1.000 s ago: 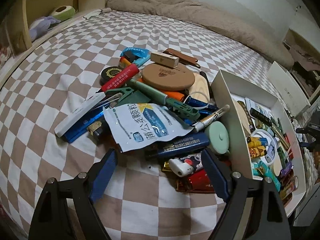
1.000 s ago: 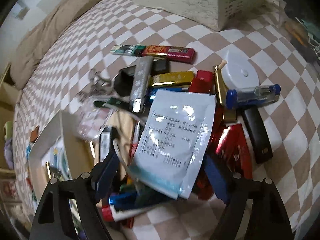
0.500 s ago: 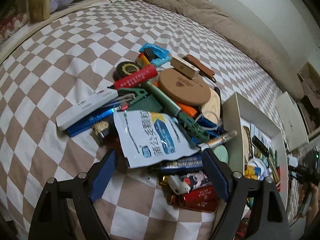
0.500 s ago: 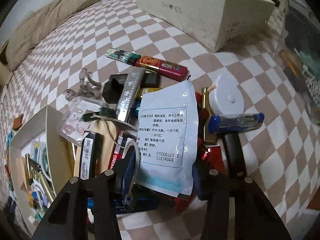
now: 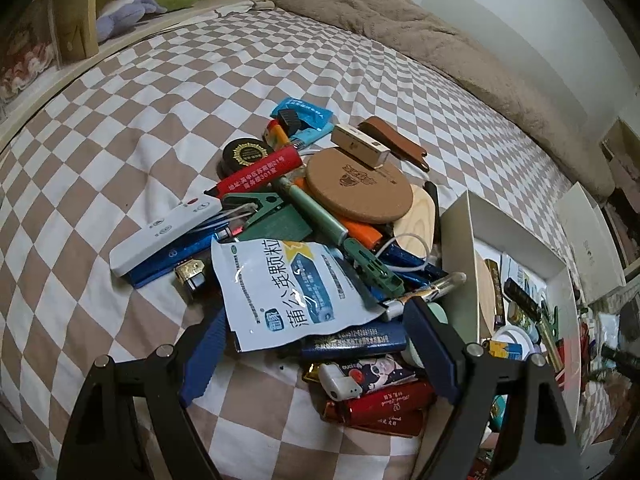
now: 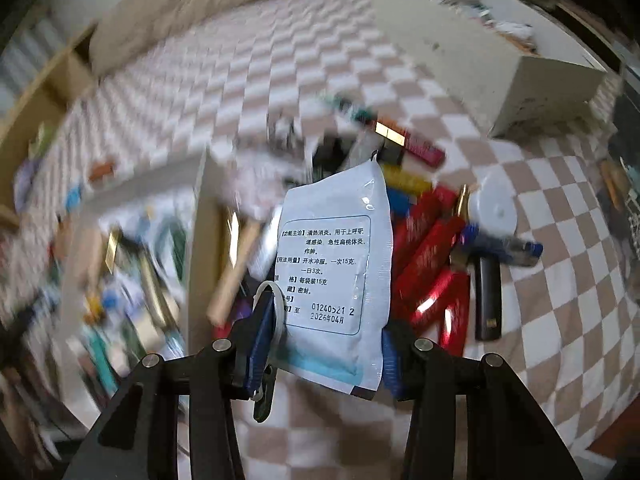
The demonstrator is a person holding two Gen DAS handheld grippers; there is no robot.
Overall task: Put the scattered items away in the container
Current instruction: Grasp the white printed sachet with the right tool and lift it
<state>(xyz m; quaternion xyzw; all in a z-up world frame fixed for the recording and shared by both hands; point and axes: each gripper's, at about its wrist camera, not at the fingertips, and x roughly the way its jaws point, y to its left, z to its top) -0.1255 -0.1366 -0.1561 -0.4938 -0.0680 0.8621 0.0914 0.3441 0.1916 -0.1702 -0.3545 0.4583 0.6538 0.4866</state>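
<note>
A pile of small items lies on the checkered bed beside a white box (image 5: pixel 456 240) holding several items. In the left wrist view a white and blue medicine sachet (image 5: pixel 288 284) lies on top of the pile, and my left gripper (image 5: pixel 316 344) is open just over its near edge. In the right wrist view my right gripper (image 6: pixel 324 340) is shut on another white medicine sachet (image 6: pixel 332 264) and holds it lifted above its own pile of red packs (image 6: pixel 432 260). The white box (image 6: pixel 200 260) shows blurred to the left.
A cork disc (image 5: pixel 358 186), a red tube (image 5: pixel 260 174), a white remote (image 5: pixel 160 236) and a green clip (image 5: pixel 256 204) are in the left pile. A beige blanket (image 5: pixel 400 20) lies at the back. A white shoebox (image 6: pixel 480 52) stands at the far right.
My right gripper closed on the white sachet and lifted it off the pile, swinging toward the box. My left gripper moved slightly closer over its pile and stayed open.
</note>
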